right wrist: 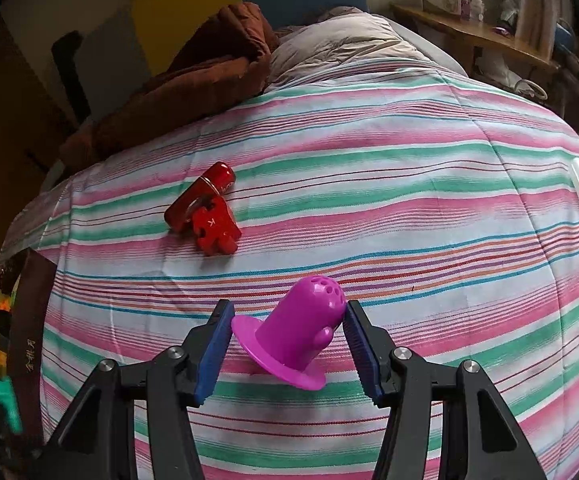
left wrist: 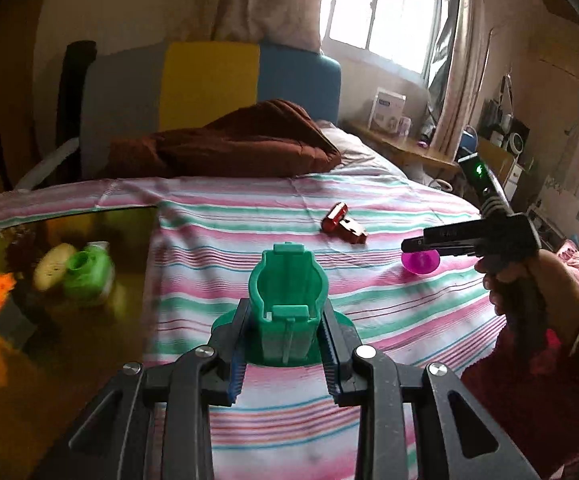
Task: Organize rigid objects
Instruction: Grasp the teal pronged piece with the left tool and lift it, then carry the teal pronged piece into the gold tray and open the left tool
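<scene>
Box (left wrist: 101, 360) holding green cup (left wrist: 87, 276) and toys, left gripper (left wrist: 285, 344) gripping green piece (left wrist: 285, 292)

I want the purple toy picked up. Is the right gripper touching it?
Touching. In the right wrist view the right gripper has one pad against the purple toy at its brim and the other against its domed top.

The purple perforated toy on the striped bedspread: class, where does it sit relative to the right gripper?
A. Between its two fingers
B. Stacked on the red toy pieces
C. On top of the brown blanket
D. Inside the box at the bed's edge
A: in the right wrist view the purple toy lies tilted on the bedspread between the right gripper fingers.
</scene>
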`<action>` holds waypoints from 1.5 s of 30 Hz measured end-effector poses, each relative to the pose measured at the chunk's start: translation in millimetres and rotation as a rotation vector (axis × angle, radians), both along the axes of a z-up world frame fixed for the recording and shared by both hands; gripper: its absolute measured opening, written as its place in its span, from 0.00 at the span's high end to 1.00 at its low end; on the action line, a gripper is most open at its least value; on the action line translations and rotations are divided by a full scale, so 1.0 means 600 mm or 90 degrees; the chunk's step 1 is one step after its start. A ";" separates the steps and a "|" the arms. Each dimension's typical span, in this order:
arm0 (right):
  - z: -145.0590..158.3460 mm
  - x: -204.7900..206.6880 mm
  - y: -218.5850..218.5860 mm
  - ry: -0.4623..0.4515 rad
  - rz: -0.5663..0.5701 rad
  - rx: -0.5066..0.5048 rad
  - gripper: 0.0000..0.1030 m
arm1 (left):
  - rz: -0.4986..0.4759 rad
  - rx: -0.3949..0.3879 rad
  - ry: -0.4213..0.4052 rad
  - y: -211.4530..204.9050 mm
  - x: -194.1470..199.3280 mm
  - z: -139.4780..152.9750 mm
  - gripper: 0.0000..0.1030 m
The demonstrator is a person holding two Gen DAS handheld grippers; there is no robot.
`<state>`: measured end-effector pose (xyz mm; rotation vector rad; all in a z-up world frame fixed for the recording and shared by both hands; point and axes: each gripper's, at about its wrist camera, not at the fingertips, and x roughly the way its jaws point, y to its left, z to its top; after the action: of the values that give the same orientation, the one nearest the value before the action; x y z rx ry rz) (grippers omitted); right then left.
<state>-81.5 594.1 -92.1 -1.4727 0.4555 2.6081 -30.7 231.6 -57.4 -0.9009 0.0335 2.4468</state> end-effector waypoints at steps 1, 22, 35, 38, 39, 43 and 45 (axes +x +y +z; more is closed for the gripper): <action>0.000 0.000 0.000 0.000 0.002 0.001 0.45 | 0.004 0.002 0.002 -0.010 0.002 0.003 0.70; 0.001 0.001 -0.001 0.011 0.001 0.018 0.45 | 0.175 -0.003 -0.056 -0.259 -0.018 -0.028 0.70; -0.002 0.000 -0.003 0.007 -0.006 0.028 0.45 | 0.256 -0.040 -0.114 -0.346 -0.052 -0.077 0.70; -0.003 -0.001 -0.003 0.007 -0.008 0.027 0.45 | 0.274 -0.050 -0.111 -0.364 -0.054 -0.081 0.70; -0.003 -0.001 -0.002 0.007 -0.007 0.027 0.45 | 0.281 -0.059 -0.106 -0.368 -0.053 -0.081 0.70; -0.003 -0.001 -0.001 0.007 -0.006 0.029 0.45 | 0.306 -0.047 -0.098 -0.390 -0.045 -0.077 0.60; -0.003 -0.001 -0.002 0.007 -0.006 0.029 0.45 | 0.318 -0.039 -0.096 -0.399 -0.039 -0.077 0.59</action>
<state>-82.3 593.2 -94.2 -1.4400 0.4009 2.6023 -54.2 -7.5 -103.9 -1.2399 -0.1947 2.8314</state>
